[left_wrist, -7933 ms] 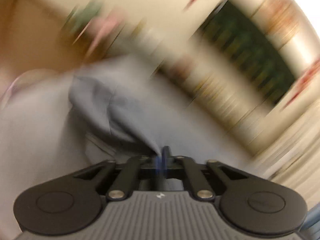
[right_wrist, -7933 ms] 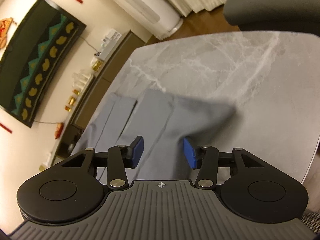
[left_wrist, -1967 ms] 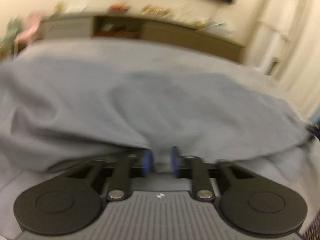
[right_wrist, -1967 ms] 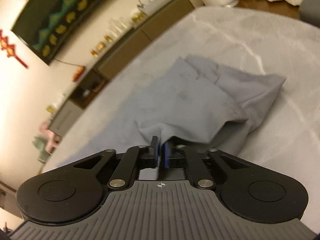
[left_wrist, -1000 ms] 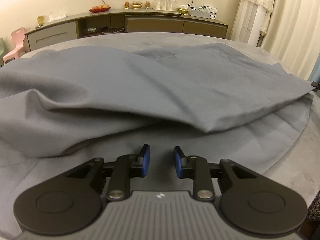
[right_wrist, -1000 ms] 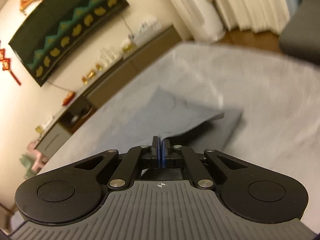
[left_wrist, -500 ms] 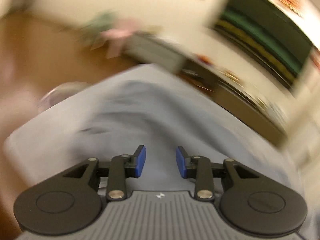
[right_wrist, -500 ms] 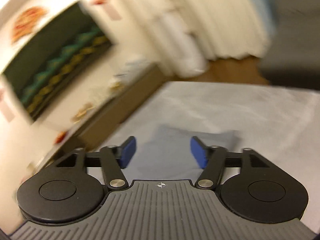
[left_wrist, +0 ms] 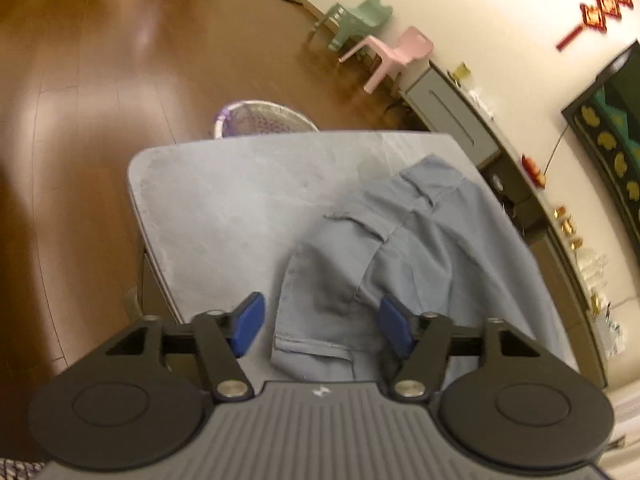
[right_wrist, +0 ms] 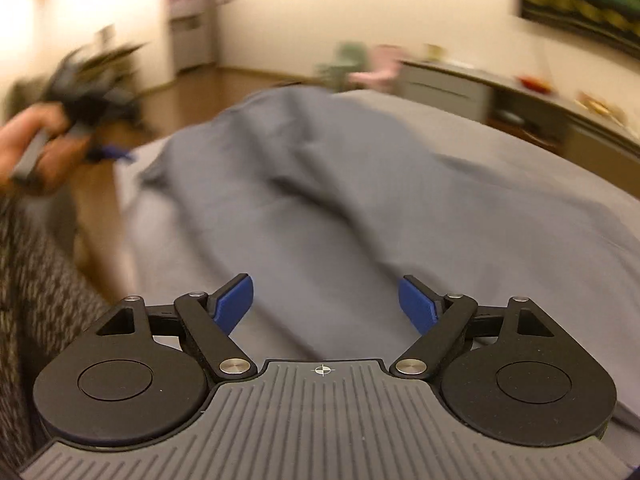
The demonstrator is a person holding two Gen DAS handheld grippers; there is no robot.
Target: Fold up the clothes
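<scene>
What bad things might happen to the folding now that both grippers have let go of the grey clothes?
1. The grey garment lies bunched with lumpy folds, so the fold may come out crooked unless it is smoothed.
2. It reaches the table edge by the sideboard, so a tug could slide it off.
3. The left gripper and right gripper are both open and holding nothing; a hasty grab may pinch several layers.

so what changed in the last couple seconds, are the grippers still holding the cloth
No. Both let go: the left gripper and right gripper, shut on the cloth two seconds ago, are now open and drawn back. The cloth still lies on the table.
</scene>
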